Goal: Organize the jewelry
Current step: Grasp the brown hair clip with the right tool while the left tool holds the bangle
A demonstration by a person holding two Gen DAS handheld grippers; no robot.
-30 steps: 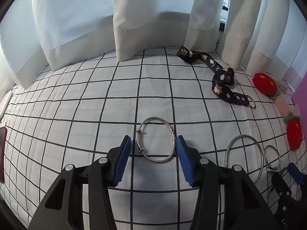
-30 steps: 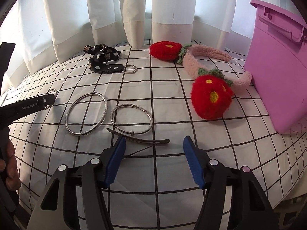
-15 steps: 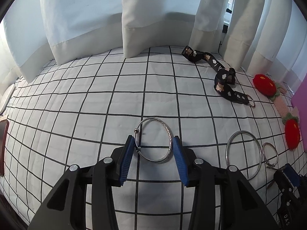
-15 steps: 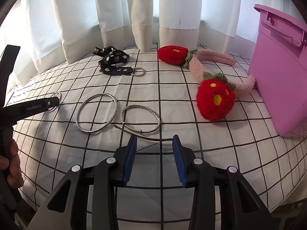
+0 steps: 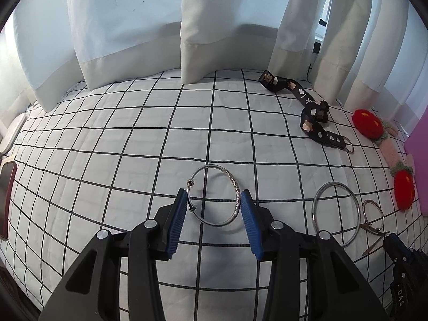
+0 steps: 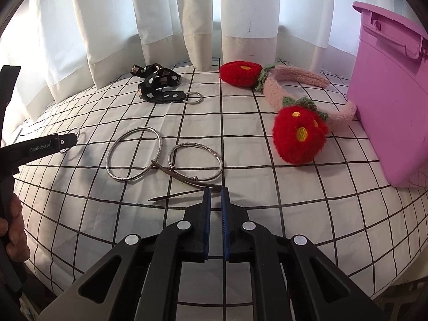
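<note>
My left gripper (image 5: 213, 200) is shut on a silver bangle with a small bead (image 5: 235, 187), its blue pads pressing both sides of the ring and holding it tilted just above the checked cloth. My right gripper (image 6: 216, 191) is shut on the end of a thin dark hair clip (image 6: 184, 178) that lies across two other silver bangles, a large one (image 6: 133, 157) and a smaller one (image 6: 196, 164). A pink storage box (image 6: 390, 93) stands at the right.
A black patterned strap with a metal ring (image 6: 160, 88) lies near the white curtains. A pink headband with red plush flowers (image 6: 297, 123) lies beside the box. The left gripper's body (image 6: 40, 147) and a hand show at the left. A dark phone (image 5: 6, 195) lies at the far left.
Both grippers have closed. The left one closed onto the beaded bangle and lifted it to a tilt. The right one closed onto the hair clip's end, and the clip shifted.
</note>
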